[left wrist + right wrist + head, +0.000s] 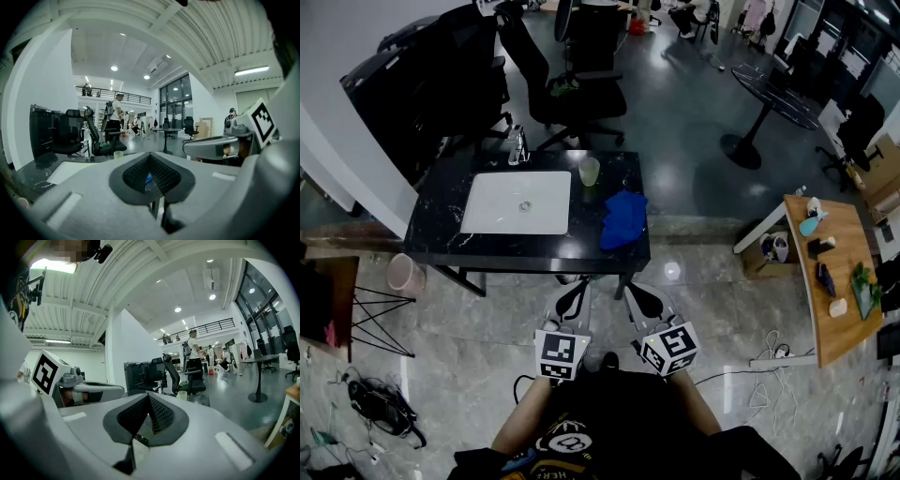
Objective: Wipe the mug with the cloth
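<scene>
A pale green mug (588, 172) stands upright on the black table (441, 236), just right of a white sink basin (517, 202). A crumpled blue cloth (623, 218) lies on the table in front of the mug, near the right edge. My left gripper (577, 284) and right gripper (630, 289) hang side by side off the table's near edge, close to my body, both shut and holding nothing. In the left gripper view the left gripper (150, 157) shows the mug (118, 154) far off. From the right gripper (148, 397) the mug (182, 395) also looks distant.
A faucet (517, 147) stands behind the basin. Black office chairs (572, 94) sit behind the table. A pink bin (403, 273) stands at the table's left. At the right is a wooden table (834, 309) with small items, and cables (773, 352) lie on the floor.
</scene>
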The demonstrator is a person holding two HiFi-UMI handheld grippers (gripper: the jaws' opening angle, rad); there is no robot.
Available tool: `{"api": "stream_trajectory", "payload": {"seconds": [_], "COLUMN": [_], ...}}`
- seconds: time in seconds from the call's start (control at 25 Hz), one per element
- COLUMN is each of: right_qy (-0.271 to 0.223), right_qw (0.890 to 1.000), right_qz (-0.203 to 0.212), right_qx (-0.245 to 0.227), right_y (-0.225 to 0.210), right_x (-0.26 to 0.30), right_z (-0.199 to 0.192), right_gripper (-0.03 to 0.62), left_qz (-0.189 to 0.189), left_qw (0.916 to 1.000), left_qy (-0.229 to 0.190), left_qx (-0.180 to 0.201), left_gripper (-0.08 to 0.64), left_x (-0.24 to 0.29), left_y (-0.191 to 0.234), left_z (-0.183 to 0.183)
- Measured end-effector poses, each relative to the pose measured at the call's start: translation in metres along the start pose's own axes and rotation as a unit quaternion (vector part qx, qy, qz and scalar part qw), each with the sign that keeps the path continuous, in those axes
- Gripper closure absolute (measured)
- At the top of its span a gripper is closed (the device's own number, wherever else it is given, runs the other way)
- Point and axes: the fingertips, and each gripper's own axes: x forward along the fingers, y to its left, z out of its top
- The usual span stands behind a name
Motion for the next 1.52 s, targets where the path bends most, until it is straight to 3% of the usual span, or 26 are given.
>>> {"api": "stream_trajectory", "payload": {"seconds": [0.6,0.84,1.08,1.52], "right_qy": [0.013,0.026,0.042,0.070], "right_qw": [1.000,0.999,0.998,0.995], "right_qz": [-0.013,-0.021,-0.042,-0.070], "right_qx": [0.007,0.009,0.014,-0.009], "right_y": [-0.005,-0.011,-0.018,-0.064], "right_x": [0.015,0.029,0.054,0.107], "right_z": [-0.014,-0.029,-0.046,-0.077], "right_gripper": [0.591,0.591,0.591,0.591], "left_qz": [0.000,0.004,-0.010,-0.027], "left_qw": [0.9994,0.9998,0.9983,0.9983], "left_qy": [0.024,0.021,0.017,0.039], "left_qx": [-0.024,-0.002,-0.054,-0.033], "left_gripper": [0.557,0.557,0.557,0.557], "left_x": [0.006,0.014,0.020,0.077], "left_y": [0.019,0.042,0.071,0.101], "left_z": [-0.022,-0.027,-0.038,-0.063]}}
